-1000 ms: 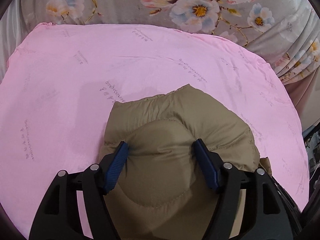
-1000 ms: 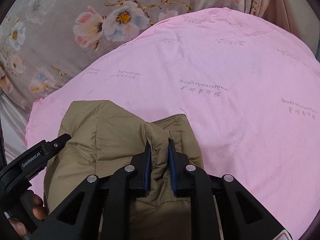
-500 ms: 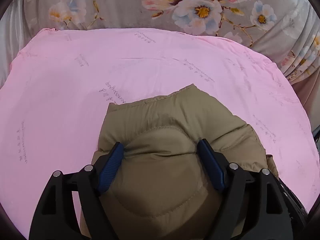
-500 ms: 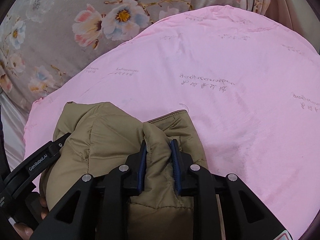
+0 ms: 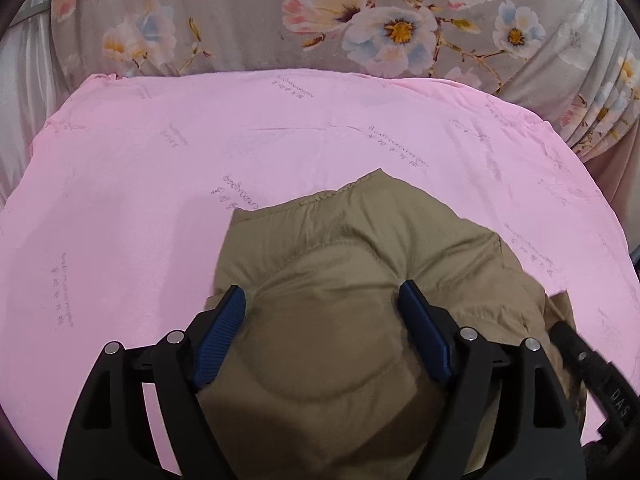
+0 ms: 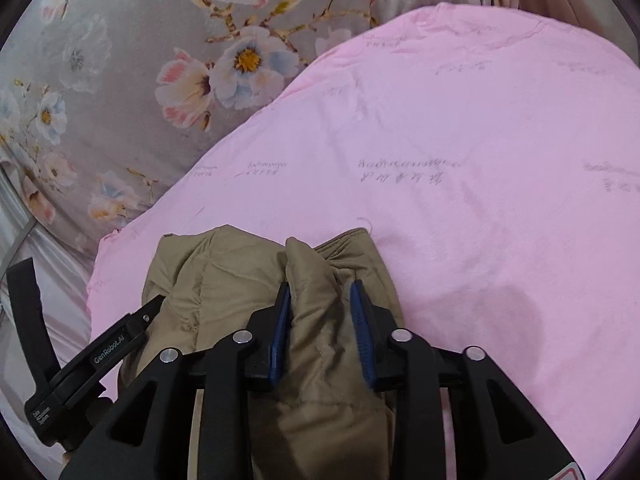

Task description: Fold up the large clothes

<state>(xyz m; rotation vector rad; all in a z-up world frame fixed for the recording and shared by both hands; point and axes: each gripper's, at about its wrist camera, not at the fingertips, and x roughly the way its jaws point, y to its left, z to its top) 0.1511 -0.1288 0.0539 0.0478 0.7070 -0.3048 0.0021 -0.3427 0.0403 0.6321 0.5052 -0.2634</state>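
A tan quilted puffer jacket (image 5: 360, 280) lies bunched on a pink sheet (image 5: 160, 200). My left gripper (image 5: 322, 304) has its blue pads wide apart, with a bulge of the jacket swelling between them. In the right wrist view the jacket (image 6: 224, 280) sits at the sheet's near left corner. My right gripper (image 6: 320, 296) holds a fold of the jacket between its blue pads, which stand somewhat apart. The other gripper's black body (image 6: 100, 356) shows at the left of that view.
The pink sheet (image 6: 480, 200) covers a bed and stretches far ahead and to the right. A grey floral cover (image 5: 360, 20) lies beyond its far edge, and also at the left in the right wrist view (image 6: 160, 80).
My right gripper's pads have spread from a tight pinch on the jacket fold to a wider gap. Both grippers have drawn back slightly with the jacket. The left gripper's pads stay wide.
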